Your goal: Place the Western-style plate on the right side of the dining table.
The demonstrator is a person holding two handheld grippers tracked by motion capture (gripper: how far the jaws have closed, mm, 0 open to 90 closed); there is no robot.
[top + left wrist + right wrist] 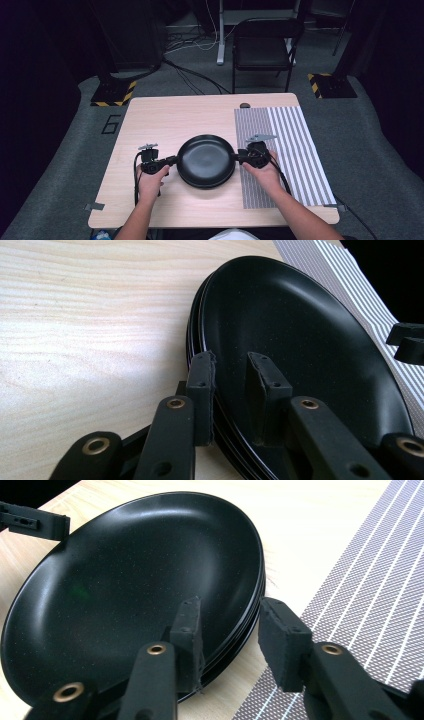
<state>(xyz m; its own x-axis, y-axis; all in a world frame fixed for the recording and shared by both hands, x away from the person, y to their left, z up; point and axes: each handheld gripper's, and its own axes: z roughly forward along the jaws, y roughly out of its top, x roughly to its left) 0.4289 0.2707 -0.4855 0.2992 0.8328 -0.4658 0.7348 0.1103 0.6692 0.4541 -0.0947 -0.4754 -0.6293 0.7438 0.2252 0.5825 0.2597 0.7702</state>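
- Left of centre in the high view, the left gripper comes in level at the left rim of the stack of black plates, which sits on the wooden table in the middle of the frame. Coming in from the side suits a grip on a rim, with one jaw over the plate and one under it.
- In the left gripper view, its jaws straddle the rim at the lower centre of the frame: one pad lies inside the top plate's well, the other against the outer edge of the stack. They look clamped on the rim, closed about as far as the stack lets them.
- Centre: the plates look like several nested together; how many is hard to count. Their right edge lies just beside the striped placemat, which covers the right part of the table.
- Right of centre in the high view, the right gripper meets the opposite rim, mirroring the left, probably so the stack can be lifted level from both sides.
- In the right gripper view, one jaw rests inside the top plate at the lower centre; the other stands off the stack's edge over the mat with a clear gap, so this grip is not yet made.
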